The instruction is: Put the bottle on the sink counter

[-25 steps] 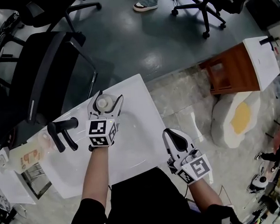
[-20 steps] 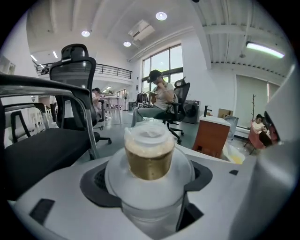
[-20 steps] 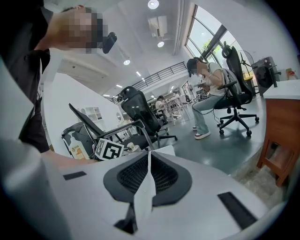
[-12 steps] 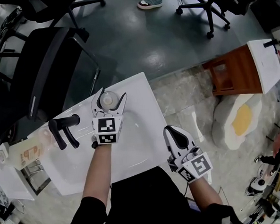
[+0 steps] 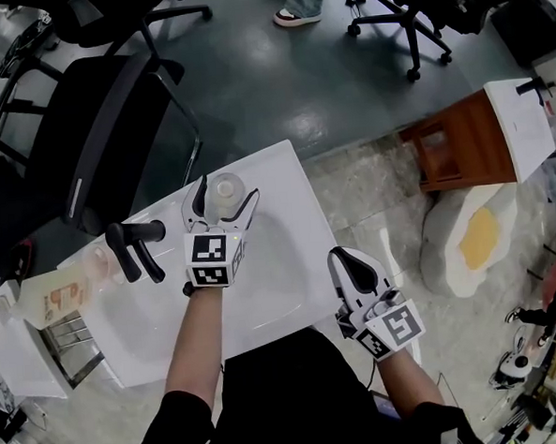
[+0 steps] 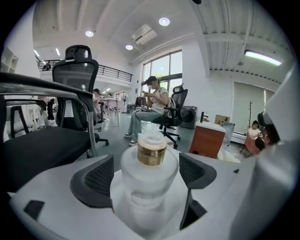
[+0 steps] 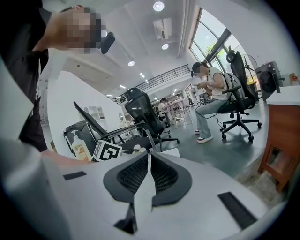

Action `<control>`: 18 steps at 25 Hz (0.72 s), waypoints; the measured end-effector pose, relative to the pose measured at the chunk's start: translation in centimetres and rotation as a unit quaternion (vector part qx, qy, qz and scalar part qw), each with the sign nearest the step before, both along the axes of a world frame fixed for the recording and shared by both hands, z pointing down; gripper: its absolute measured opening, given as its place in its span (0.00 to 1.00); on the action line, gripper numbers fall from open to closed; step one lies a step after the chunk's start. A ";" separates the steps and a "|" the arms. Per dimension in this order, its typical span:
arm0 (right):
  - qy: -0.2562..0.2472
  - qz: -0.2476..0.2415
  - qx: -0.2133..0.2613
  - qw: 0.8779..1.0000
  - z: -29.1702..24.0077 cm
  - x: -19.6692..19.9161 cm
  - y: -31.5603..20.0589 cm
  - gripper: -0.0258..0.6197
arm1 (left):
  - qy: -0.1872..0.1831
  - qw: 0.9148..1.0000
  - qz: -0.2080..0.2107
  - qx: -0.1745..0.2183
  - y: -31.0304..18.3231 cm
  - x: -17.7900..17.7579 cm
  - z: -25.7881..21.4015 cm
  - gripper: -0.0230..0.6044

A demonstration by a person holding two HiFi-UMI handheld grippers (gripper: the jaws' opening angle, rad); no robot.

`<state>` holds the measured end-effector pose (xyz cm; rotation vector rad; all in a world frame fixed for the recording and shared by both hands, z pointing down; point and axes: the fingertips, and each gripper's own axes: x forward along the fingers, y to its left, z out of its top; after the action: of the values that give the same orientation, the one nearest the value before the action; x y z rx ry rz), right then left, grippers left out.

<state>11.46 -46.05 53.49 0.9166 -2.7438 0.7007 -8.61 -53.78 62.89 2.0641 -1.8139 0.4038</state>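
A frosted clear bottle (image 5: 225, 189) with a gold neck band and a pale cap stands upright on the white sink counter (image 5: 281, 202), near its far edge. My left gripper (image 5: 226, 195) reaches over the basin, one jaw on each side of the bottle. Its jaws are opening, and in the left gripper view the bottle (image 6: 150, 173) sits between the dark pads (image 6: 96, 180) with a little room on each side. My right gripper (image 5: 347, 266) hangs shut and empty past the counter's near right corner; in its own view the right gripper (image 7: 149, 174) has its pads pressed together.
A black faucet (image 5: 134, 253) stands left of the basin (image 5: 161, 313), with a soap dispenser (image 5: 57, 300) further left. A black office chair (image 5: 94, 134) is just behind the counter. A wooden cabinet (image 5: 451, 140) and an egg-shaped rug (image 5: 481, 232) lie to the right.
The left gripper's jaws have spread wider around the bottle, which stays standing on the counter. The right gripper has hardly moved.
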 end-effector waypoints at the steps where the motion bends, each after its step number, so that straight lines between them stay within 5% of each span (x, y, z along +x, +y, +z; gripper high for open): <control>1: -0.001 0.003 0.004 1.000 -0.2 -0.1 0.3 0.09 | 0.003 1.000 0.001 0.004 0.4 0.0 -0.4 0.72; 9: 0.010 0.022 0.045 0.999 -2.0 -1.1 6.2 0.09 | 0.061 0.997 0.038 0.041 7.0 2.9 -4.5 0.72; 15: -0.007 0.035 0.107 0.994 -6.2 -3.6 10.1 0.09 | 0.059 0.989 0.077 0.115 13.3 1.9 -12.0 0.71; 18: -0.019 0.044 0.136 0.990 -8.6 -4.9 12.7 0.09 | 0.050 0.985 0.075 0.150 17.5 -0.2 -15.5 0.55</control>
<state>6.60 -33.30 44.85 1.0943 -2.8964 0.3644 -8.83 -36.32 47.43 2.3837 -1.7552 0.0649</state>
